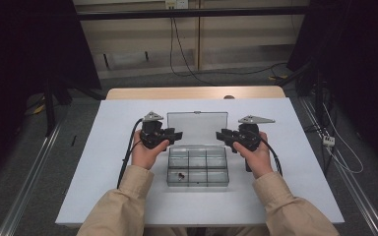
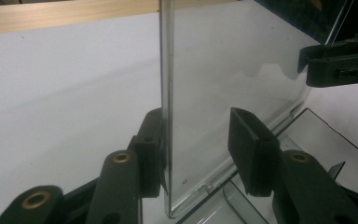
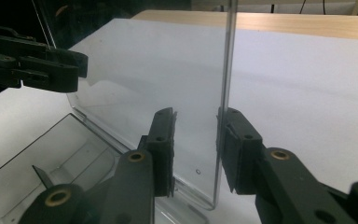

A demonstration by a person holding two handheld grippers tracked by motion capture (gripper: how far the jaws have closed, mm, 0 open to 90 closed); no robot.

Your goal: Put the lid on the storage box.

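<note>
Dark curtains and a pale wall with trailing cables close off the back of the room, and in front of me a white counter [image 1: 103, 162] with a light wooden strip along its far edge carries a clear plastic compartment box [image 1: 198, 172] near its middle. Its transparent hinged lid [image 1: 197, 127] stands raised at the box's far side, roughly upright. My left gripper [image 1: 171, 134] sits at the lid's left edge and my right gripper [image 1: 223, 135] at its right edge, both black, each topped by a grey three-cornered plate. In the left gripper view the lid's edge [image 2: 167, 107] runs up between my jaws: one jaw lies against or just beside the sheet, the other stands apart from it, so that gripper is partly open around the lid and not clamped. In the right gripper view the lid's edge [image 3: 226, 93] again stands between the jaws, close to one jaw with a gap to the other, so this gripper too is open at a narrow spread astride the edge. Each gripper view shows the other gripper farther along the lid. One front compartment at the left holds some small dark items [image 1: 179, 177], probably screws, though they are too small to tell. My beige sleeves [image 1: 123, 204] come in from below.
</note>
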